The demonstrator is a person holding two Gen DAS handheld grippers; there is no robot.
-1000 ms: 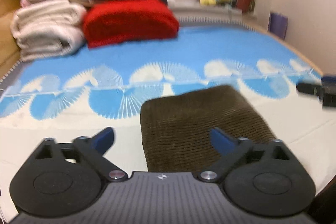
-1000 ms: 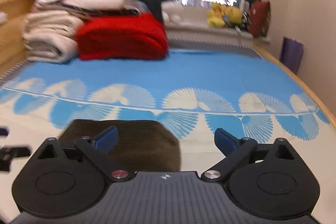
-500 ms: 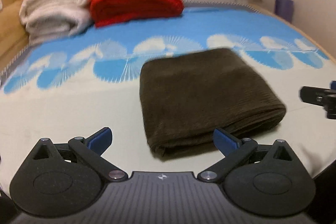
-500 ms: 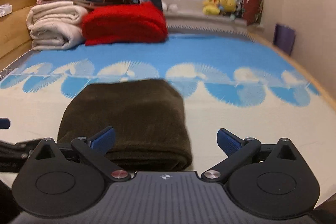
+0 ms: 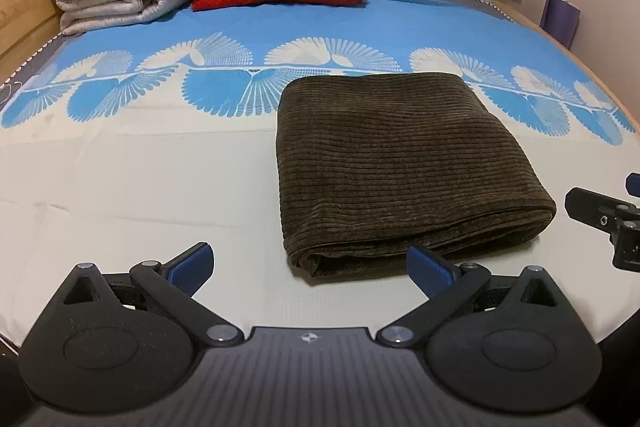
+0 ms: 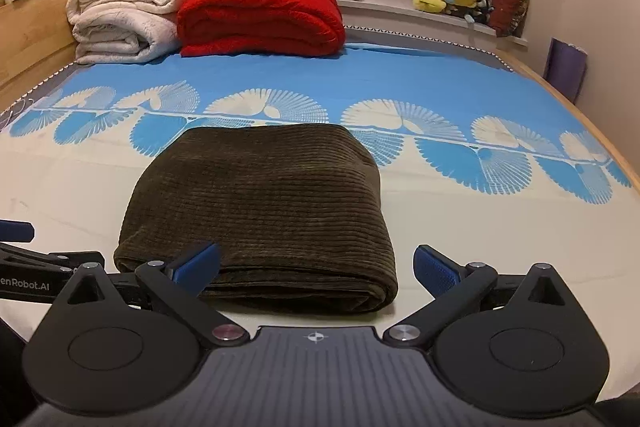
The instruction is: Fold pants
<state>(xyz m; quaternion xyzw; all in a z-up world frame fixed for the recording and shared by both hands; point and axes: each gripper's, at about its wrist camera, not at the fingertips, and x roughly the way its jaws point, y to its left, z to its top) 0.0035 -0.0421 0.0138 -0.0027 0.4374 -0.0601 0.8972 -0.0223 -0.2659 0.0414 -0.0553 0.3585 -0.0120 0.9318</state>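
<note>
Pants [image 5: 404, 163]: the brown corduroy pair lies as a compact folded bundle on the pale near part of the bed [image 5: 120, 187], its far edge just touching the blue fan pattern. Going left to right, your left gripper [image 5: 310, 269] has its jaws spread wide and holds nothing, hanging just short of the bundle's near left corner. Your right gripper [image 6: 316, 269] is equally wide and empty, its left finger overlapping the near fold in view; whether it touches the fabric, I cannot tell. The fold looks finished to me. The likely risk is snagging that thick near edge with a blue finger [image 6: 196, 263] as you pull away, dragging layers open. No containers are visible, so nothing sits inside anything.
</note>
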